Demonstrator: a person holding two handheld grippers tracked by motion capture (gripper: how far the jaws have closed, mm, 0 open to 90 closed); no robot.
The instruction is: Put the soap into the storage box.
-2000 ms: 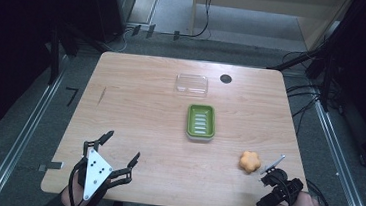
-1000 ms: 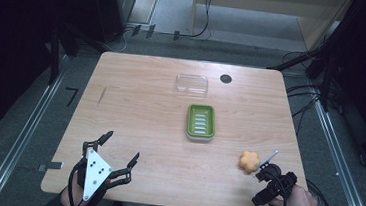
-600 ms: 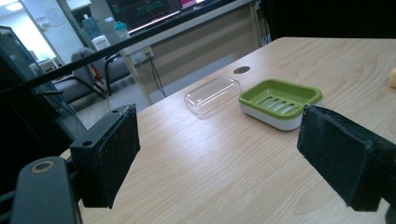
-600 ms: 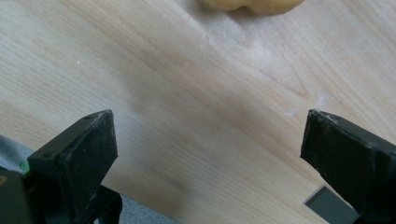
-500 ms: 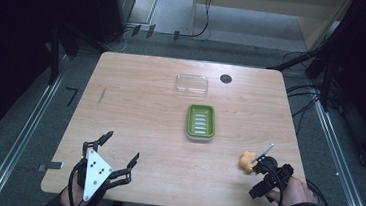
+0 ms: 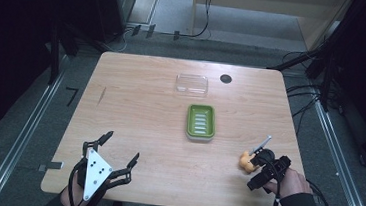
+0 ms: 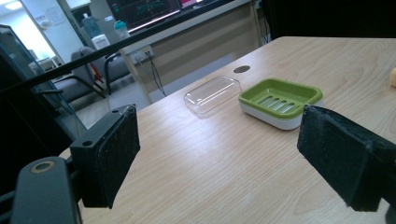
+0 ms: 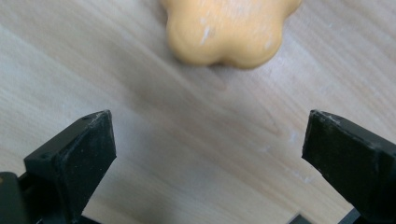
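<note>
The right tool (image 8: 208,154) looks steeply down at the desk (image 8: 140,70), a pale wood surface with fine grain running diagonally. Its two black jaws rise from the bottom corners and stand wide apart, with nothing between them but bare wood. Ahead of the jaws, at the top of the view, lies an orange lobed object (image 8: 231,30) with a rounded, flower-like outline; its upper part is cut off by the frame and it is slightly blurred. It rests on the desk, clear of both jaws, roughly centred on the gap between them. A soft shadow darkens the wood just below it.
</note>
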